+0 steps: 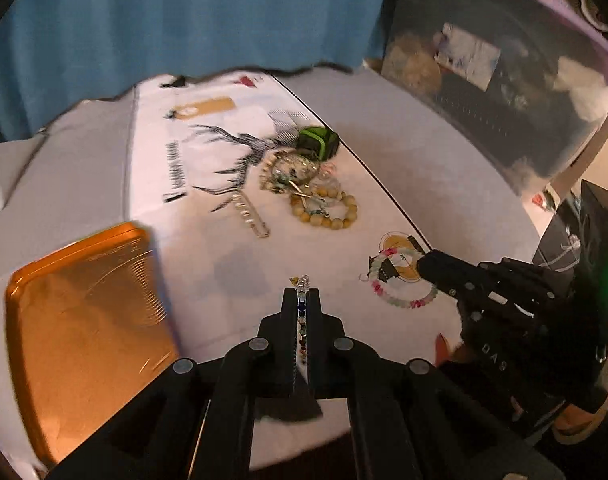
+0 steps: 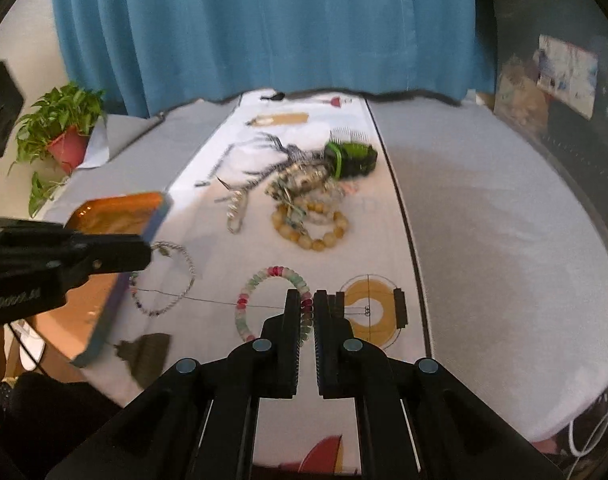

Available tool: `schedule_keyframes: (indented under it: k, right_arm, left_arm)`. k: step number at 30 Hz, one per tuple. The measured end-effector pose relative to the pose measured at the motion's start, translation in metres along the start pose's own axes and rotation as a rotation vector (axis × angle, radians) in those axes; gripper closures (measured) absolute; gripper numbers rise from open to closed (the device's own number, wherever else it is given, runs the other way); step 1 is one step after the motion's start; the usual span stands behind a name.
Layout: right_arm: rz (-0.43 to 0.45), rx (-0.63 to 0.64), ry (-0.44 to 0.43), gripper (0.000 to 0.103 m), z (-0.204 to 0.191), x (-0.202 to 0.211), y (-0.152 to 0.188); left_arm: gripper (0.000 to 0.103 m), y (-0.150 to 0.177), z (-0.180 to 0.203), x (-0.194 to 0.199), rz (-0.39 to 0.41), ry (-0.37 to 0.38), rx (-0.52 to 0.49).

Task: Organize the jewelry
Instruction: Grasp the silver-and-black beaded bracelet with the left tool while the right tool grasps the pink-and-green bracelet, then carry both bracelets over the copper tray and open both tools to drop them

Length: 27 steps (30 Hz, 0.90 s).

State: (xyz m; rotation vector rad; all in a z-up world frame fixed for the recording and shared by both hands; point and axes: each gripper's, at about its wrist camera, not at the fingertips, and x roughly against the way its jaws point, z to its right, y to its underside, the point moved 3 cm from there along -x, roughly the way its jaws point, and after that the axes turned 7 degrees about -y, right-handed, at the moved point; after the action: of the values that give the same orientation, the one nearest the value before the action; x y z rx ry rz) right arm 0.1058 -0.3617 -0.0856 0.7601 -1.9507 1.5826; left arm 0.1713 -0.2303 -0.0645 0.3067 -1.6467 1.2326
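Note:
My left gripper is shut on a thin silver chain bracelet set with small coloured stones; the chain runs up between its fingers. In the right wrist view that chain loops out from the left gripper just above the cloth. My right gripper is shut on the near-right side of a pink, white and green bead bracelet, also seen in the left wrist view at the right gripper. Farther back lie a yellow bead bracelet and a tangled jewelry pile.
An orange tin sits at the left on the printed white runner. A green and black box stands behind the pile, and a silver clasp piece lies left of it. A potted plant is far left, a clear bin right.

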Motion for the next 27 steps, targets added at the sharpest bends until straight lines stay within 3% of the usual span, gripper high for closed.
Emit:
schedule_keyframes:
  k: [12,27]
  right_arm:
    - [0.032,0.073,-0.033,0.096,-0.067,0.076,0.023]
    - [0.046,0.213,-0.09,0.096,-0.15,0.139,0.066]
  left_arm:
    - [0.101,0.069,-0.03,0.102,0.095,-0.081,0.087]
    - [0.101,0.157,-0.055,0.173,0.153,-0.103,0.201]
